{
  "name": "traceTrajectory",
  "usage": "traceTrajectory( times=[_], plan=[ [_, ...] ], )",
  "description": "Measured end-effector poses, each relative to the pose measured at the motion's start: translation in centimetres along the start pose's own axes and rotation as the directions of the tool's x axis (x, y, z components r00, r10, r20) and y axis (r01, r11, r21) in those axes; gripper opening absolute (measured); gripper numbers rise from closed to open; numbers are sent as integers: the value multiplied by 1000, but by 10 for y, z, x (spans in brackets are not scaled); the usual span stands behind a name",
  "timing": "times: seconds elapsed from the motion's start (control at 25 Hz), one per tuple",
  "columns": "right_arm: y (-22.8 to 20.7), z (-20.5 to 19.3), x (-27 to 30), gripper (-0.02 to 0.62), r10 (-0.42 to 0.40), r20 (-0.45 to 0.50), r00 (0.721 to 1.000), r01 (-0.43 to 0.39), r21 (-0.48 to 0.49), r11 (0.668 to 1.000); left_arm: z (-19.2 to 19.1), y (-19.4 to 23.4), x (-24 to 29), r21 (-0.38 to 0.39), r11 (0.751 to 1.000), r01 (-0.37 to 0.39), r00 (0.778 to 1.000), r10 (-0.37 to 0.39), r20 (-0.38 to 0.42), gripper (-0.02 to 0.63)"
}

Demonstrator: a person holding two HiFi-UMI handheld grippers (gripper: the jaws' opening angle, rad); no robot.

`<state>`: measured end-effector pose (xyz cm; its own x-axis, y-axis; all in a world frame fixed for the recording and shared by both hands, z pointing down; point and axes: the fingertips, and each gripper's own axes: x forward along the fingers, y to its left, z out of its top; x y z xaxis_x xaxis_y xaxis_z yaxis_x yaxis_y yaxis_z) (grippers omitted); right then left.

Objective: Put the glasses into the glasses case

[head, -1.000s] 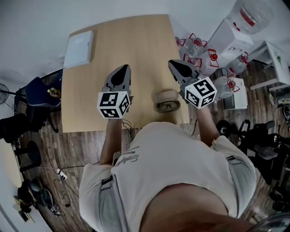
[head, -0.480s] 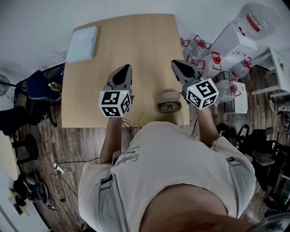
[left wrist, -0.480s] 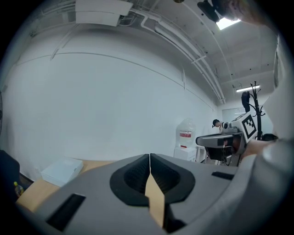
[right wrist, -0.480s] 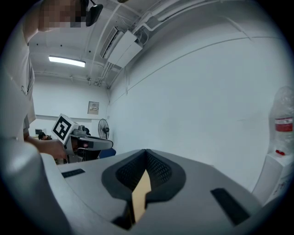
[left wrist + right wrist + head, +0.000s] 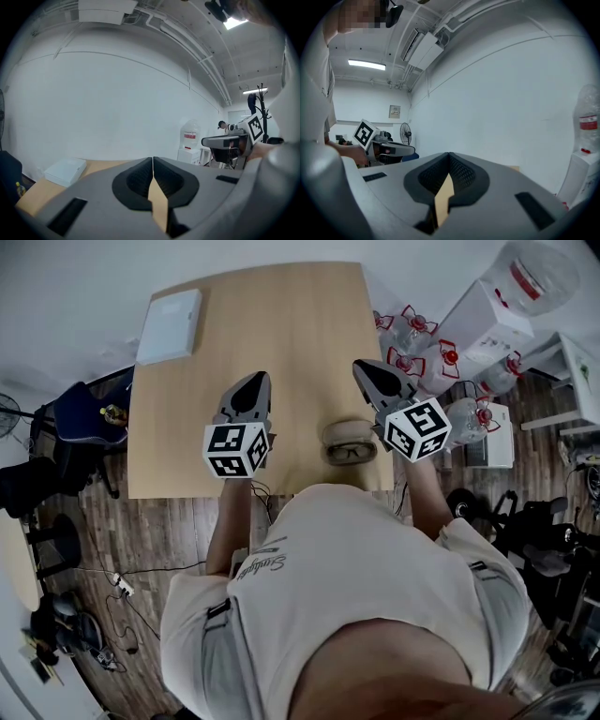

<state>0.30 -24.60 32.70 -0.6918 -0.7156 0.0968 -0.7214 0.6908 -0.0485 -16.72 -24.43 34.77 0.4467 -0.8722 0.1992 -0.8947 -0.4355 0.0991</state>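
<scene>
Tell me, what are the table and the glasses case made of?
The pale tan rectangular table looks like wood or wood-look laminate: an even light-brown top, matte, with no glare. The beige oval glasses case seems smooth and dull, maybe leatherette or plastic, but it is too small to tell.

Case [image 5: 345, 435] on table [image 5: 281, 324], near edge, right of middle. Glasses [image 5: 349, 453] at its near side. Box [image 5: 170, 313] at far-left corner. Left gripper [image 5: 253, 381] left of case, right gripper [image 5: 364, 369] just right.
</scene>
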Motion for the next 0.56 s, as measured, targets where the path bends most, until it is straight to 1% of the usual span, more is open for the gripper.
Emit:
traceTrajectory(
  times=[0.12, 0.28, 0.56],
  plan=[
    [0, 1, -3, -5, -8, 2, 1000, 8, 12, 1000, 4, -3, -4, 7, 1000, 7, 1000, -7, 9, 15],
    [3, 4, -2, -5, 3, 2, 1000, -3, 2, 1000, 12, 0, -10, 10, 1000, -8, 999, 7, 33, 15],
    [11, 2, -5, -5, 18, -21, 1000, -18, -11, 1000, 5, -3, -19, -8, 1000, -14, 1000, 14, 24, 15]
  ],
)
